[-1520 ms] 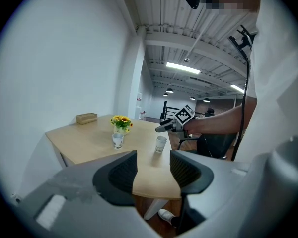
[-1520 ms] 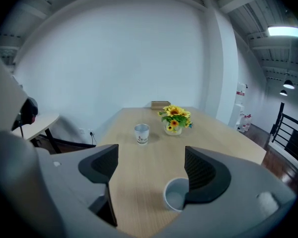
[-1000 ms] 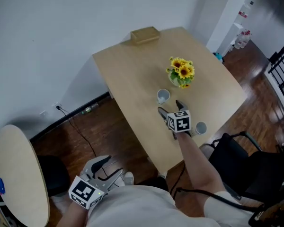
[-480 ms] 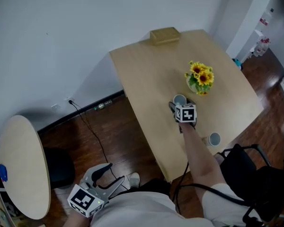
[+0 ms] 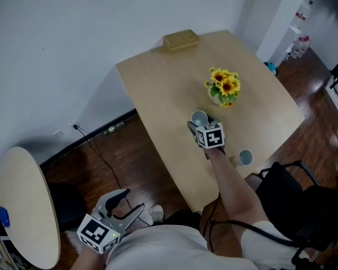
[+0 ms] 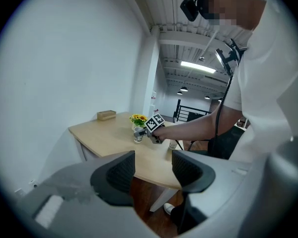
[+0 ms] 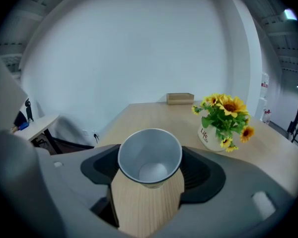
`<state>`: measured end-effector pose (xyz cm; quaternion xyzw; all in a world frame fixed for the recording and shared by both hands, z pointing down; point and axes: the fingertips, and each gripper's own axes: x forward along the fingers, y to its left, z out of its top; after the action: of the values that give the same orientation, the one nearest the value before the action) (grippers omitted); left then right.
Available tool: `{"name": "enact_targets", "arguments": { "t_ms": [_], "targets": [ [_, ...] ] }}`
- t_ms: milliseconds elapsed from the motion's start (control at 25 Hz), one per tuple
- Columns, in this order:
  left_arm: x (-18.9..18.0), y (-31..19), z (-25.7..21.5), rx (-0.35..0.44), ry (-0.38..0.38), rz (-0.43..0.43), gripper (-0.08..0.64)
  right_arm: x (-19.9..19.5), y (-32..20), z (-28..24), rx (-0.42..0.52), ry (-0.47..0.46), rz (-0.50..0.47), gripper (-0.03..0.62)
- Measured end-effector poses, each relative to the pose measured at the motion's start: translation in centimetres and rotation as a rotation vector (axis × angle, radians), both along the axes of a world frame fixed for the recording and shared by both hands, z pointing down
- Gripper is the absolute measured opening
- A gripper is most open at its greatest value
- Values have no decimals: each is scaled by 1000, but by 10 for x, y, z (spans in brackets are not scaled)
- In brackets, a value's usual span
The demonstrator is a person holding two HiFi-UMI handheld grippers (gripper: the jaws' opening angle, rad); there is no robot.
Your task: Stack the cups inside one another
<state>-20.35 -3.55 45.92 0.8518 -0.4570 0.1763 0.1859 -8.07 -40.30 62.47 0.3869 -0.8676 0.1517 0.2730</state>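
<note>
on the pale wood-grain tabletop, item one: grey cup, smooth thin wall, round rim, tapering to a small flat base, upright between the ribbed black pads of the right claw, which is closed against its sides. item two: second cup, same shape, upright near the tabletop's near edge, well apart from the first, untouched. left claw: jaws apart, empty, held low off the tabletop above the dark wood floor. also present: sunflower pot, glossy white, just beside the held cup; small wooden box at the far edge. progress, as judged: one cup grasped, nothing nested yet; carrying it over and seating it in the other remains.
</note>
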Motion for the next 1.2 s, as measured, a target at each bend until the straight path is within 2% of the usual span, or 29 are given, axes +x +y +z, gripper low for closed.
{"name": "enact_targets", "arguments": {
  "t_ms": [160, 320, 520, 680, 920, 1040, 1200],
  "targets": [
    [12, -6, -3, 21, 15, 60, 247, 14, 26, -29, 13, -3, -17, 373],
    [29, -8, -6, 47, 33, 154, 247, 44, 49, -66, 46, -20, 11, 371],
    [52, -10, -1, 67, 68, 268, 247, 97, 83, -108, 78, -36, 87, 370],
    [81, -13, 4, 65, 105, 355, 247, 153, 109, -133, 103, -10, 159, 370],
    [126, -15, 2, 86, 122, 469, 247, 228, 133, -136, 106, 40, 247, 368],
    [137, -19, 5, 89, 114, 492, 247, 245, 136, -128, 101, 47, 265, 368],
    [145, -25, 6, 76, 111, 478, 247, 252, 131, -114, 86, 12, 248, 368]
  ]
}}
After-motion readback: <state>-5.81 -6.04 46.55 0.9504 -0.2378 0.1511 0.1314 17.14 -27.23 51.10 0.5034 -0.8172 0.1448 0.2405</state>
